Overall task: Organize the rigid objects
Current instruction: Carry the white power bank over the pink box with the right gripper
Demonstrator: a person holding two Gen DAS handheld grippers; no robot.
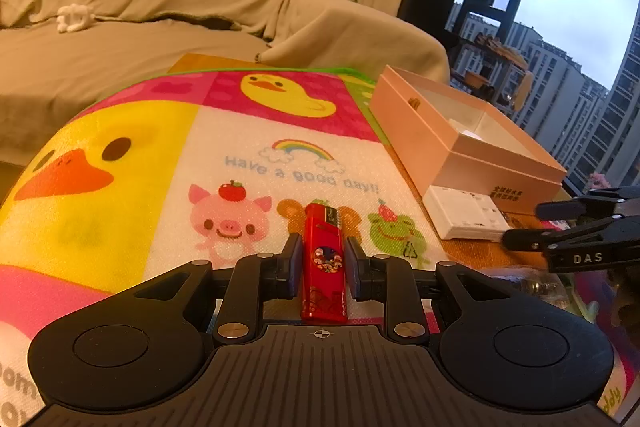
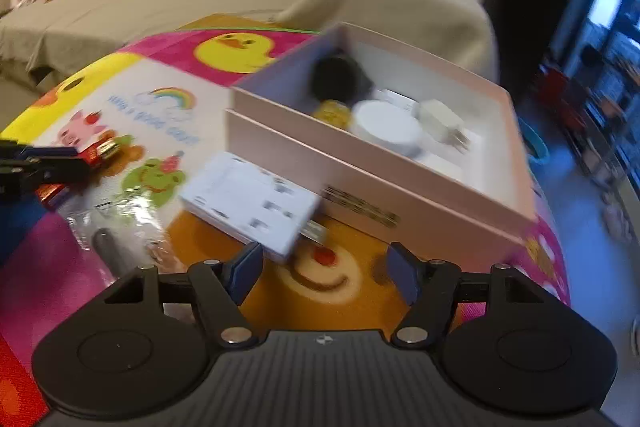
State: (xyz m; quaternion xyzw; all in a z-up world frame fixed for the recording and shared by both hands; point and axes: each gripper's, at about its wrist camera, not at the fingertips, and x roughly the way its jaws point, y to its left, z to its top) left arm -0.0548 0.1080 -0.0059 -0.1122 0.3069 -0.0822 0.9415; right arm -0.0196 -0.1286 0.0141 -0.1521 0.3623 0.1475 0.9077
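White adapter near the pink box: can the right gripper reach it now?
Probably yes. The right gripper is open, the adapter lies just ahead of its left finger, and nothing stands between them.

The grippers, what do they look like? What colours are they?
Both the left gripper and the right gripper are black plastic, with a ribbed middle plate, two round discs at the sides and silver screws. Their fingers carry dark blue pads. White letters "DAS" mark the right one's side.
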